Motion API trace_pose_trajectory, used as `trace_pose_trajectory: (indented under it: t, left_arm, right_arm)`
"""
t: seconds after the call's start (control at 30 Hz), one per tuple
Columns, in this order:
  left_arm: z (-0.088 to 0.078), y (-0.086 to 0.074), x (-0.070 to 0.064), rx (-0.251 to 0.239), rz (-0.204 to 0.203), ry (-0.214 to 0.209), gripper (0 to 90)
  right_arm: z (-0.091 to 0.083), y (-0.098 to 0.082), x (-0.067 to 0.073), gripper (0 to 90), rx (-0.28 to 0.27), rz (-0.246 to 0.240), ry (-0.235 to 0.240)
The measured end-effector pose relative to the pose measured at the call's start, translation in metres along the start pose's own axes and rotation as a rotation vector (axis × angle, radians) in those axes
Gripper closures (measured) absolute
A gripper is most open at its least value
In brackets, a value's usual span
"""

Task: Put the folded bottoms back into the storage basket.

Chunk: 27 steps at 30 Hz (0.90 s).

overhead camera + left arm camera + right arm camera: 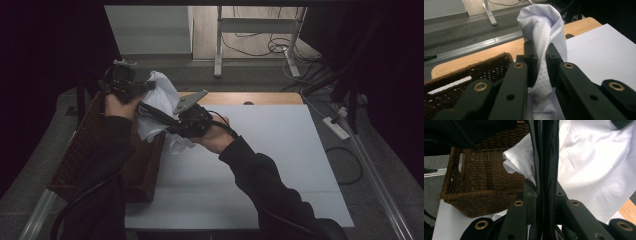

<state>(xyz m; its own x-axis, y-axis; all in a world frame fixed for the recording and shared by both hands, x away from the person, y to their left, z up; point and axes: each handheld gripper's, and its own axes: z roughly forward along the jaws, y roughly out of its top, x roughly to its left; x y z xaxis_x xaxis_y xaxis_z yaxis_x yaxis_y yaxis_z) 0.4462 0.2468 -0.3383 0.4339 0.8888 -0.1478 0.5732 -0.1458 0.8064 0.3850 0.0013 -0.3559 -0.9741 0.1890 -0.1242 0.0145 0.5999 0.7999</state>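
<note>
Item: white garment, lifted over basket between two tongs

My left gripper [541, 53] pinches a bunched fold of the white garment [161, 97]; my right gripper [165, 120], at about 4 o'clock from it, is clamped on what looks like a seamed edge [524, 157]. I judge the two grips are spaced to spread the cloth clear of the wicker basket [85, 145] beneath. The left gripper view gives the mesh weave; the right gripper view gives stitching and the basket's inside; the high view gives the white table sheet [260, 165] at 3 o'clock.
</note>
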Motion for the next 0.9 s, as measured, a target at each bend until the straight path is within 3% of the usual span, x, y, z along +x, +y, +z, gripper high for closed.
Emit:
trace_pose_trajectory:
  t: [0.53,0.9]
  left_arm:
    - [-0.032,-0.001,0.025,-0.02,-0.019,0.039,82.9]
    - [-0.049,-0.011,0.045,-0.028,-0.046,0.051,82.9]
  right_arm:
    - [0.022,0.029,0.011,79.4,-0.033,-0.033,0.017]
    - [0.045,0.047,0.025,79.3,-0.045,-0.064,0.036]
